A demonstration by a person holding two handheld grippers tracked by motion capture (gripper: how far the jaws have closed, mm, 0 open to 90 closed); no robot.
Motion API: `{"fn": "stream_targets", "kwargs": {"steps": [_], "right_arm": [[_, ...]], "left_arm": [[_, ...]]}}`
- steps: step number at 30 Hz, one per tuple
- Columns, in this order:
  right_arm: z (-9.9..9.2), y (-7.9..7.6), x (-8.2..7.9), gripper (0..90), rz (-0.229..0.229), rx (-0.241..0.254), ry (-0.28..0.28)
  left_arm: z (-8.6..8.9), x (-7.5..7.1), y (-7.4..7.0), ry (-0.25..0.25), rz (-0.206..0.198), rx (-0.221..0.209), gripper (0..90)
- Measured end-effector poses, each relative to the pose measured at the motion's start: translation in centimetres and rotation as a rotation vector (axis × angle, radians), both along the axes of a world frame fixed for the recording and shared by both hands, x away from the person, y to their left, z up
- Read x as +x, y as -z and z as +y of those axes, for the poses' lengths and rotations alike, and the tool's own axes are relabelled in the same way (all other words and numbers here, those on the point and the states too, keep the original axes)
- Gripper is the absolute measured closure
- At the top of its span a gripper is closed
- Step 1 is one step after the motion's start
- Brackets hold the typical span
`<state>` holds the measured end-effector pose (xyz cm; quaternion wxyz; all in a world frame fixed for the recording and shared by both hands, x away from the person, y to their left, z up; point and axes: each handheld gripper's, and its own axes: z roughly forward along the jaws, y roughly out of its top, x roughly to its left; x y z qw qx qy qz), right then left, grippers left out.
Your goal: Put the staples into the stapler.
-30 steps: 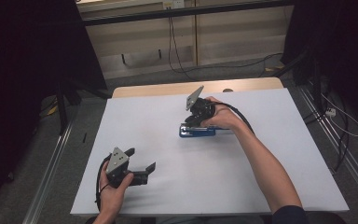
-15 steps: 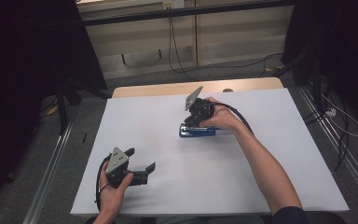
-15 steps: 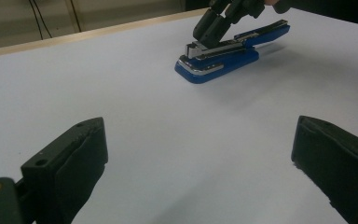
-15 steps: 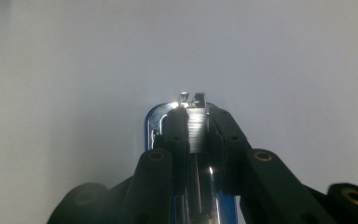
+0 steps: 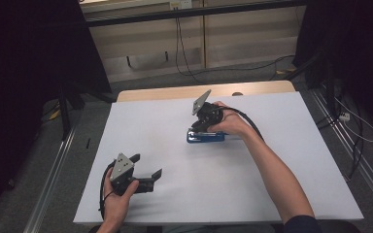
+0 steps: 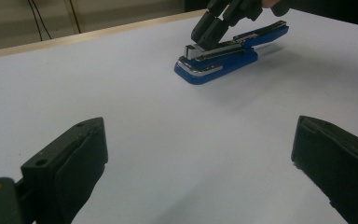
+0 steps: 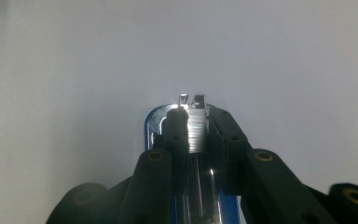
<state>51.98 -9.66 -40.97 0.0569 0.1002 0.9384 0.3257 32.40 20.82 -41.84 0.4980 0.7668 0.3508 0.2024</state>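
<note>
In the right gripper view the jaws cover most of the stapler (image 7: 196,135); its rear runs off the bottom edge. The left gripper view crops the right gripper (image 6: 214,30) at the top (hand barely showing).

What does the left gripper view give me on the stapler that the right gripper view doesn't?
Left gripper view: the whole blue stapler from the side, its top arm raised off the base, the right gripper clamped on the metal front end, and the left gripper's own jaws wide apart with nothing between them.
Right gripper view: the two jaws pressing either side of the silver staple channel, seen end-on.
Both: the stapler on the white table.
</note>
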Motion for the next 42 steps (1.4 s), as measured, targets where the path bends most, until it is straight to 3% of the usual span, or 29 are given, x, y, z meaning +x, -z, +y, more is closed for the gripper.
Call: {"fn": "stream_targets", "kwargs": {"steps": [9, 15, 21, 27, 30, 42], "right_arm": [[-0.2, 0.3, 0.0, 64.0, 0.007, 0.007, 0.040], [-1.5, 0.2, 0.0, 49.4, 0.018, 0.044, 0.139], [-2.8, 0.4, -0.7, 33.4, 0.018, 0.124, 0.243], [-3.9, 0.6, -1.7, 18.0, -0.010, 0.193, 0.351], [-4.5, 0.7, -2.2, 17.5, -0.021, 0.212, 0.389], [-6.2, 1.3, -3.6, 8.9, 0.005, 0.284, 0.503]], "left_arm": [[-0.1, 0.1, 0.1, 0.005, 0.006, 0.011, 3.6], [-0.2, 0.1, 0.1, 0.003, 0.009, 0.005, 3.6], [-0.3, 0.2, 0.1, -0.001, 0.011, 0.001, 3.6], [-0.5, 0.5, 0.3, 0.001, 0.017, 0.001, 3.6], [-0.6, 0.5, 0.2, -0.005, 0.016, 0.002, 3.6], [-0.6, 0.7, 0.3, -0.012, 0.024, 0.005, 3.6]]}}
